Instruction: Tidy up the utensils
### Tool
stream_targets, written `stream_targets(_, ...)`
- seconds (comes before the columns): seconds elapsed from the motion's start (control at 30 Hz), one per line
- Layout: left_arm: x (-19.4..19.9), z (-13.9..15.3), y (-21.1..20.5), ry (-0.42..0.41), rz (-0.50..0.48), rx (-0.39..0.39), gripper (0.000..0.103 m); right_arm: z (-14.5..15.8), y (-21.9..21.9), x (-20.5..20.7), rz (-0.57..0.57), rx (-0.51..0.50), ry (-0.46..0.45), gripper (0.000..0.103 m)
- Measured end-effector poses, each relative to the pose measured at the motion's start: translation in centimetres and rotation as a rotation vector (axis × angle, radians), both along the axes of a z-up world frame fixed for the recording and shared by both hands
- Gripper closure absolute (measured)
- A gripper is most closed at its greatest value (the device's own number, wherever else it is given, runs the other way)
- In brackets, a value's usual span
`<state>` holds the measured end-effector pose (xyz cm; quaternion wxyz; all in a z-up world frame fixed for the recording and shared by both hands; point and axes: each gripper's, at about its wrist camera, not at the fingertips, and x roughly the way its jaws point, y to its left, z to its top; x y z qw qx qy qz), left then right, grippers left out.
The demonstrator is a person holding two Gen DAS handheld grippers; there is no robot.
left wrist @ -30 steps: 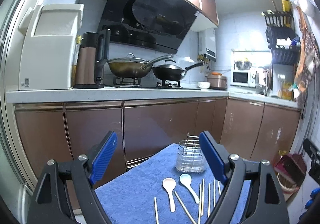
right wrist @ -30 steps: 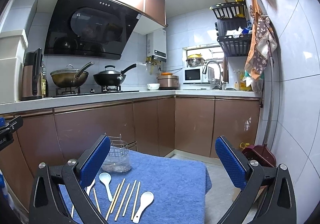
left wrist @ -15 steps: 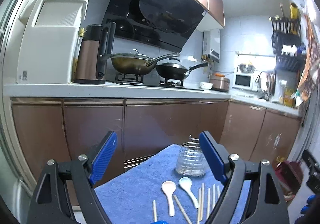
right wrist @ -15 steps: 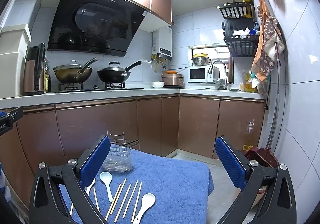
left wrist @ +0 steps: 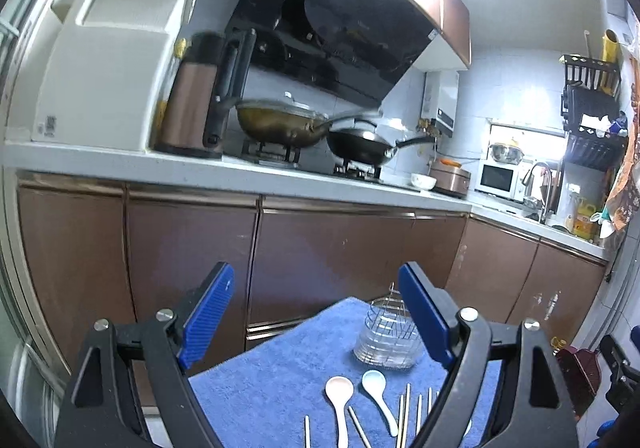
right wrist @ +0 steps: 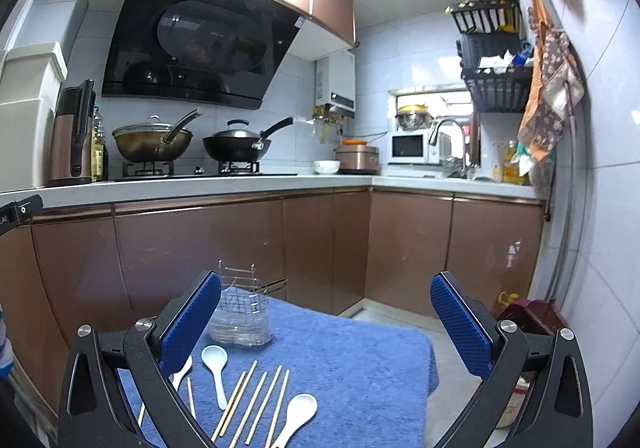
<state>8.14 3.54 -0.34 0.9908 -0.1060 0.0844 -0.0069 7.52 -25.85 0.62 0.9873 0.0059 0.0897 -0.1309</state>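
Three white spoons [right wrist: 216, 370] and a scatter of wooden chopsticks [right wrist: 260, 404] lie on the blue towel [right wrist: 360, 360]; the clear utensil holder [right wrist: 242, 318] stands upright at its far edge; left gripper [left wrist: 316, 314] spread wide, grasping nothing; right gripper [right wrist: 326, 318] likewise released, both hovering above the towel.

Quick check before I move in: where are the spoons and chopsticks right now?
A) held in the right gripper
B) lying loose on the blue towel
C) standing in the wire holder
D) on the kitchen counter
B: the spoons and chopsticks lie flat on the blue towel in front of the empty wire holder; both grippers are open and hold nothing.
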Motion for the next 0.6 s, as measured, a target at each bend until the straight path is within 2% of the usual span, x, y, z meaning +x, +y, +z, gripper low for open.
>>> stream_targets(0.27, 5.5, -4.2, 0.4, 0.190, -0.138, -0.028, 0.019, -3.2, -2.3, 3.2, 0.042, 0.074, 0.144, 0.000)
stream_targets(0.37, 8.6, -6.9, 0.4, 0.307, -0.227, -0.052, 0.020, -5.0, -3.7, 4.5, 0.092, 0.132, 0.217, 0.000)
stream_targets(0.43, 11.0, -9.2, 0.2, 0.402, -0.294, -0.064, 0.020, -6.9, -5.0, 5.8, 0.145, 0.202, 0.286, 0.004)
stream_targets(0.5, 12.8, -11.2, -0.1, 0.475, -0.348, -0.077, 0.021, -8.9, -6.2, 7.2, 0.192, 0.275, 0.355, 0.019)
stream_targets(0.53, 13.9, -12.6, -0.3, 0.519, -0.376, -0.083, 0.021, -10.3, -6.9, 8.3, 0.229, 0.329, 0.404, 0.024)
stream_targets(0.6, 15.5, -14.2, -0.7, 0.576, -0.405, -0.085, 0.021, -12.7, -7.9, 9.9, 0.280, 0.404, 0.483, 0.043)
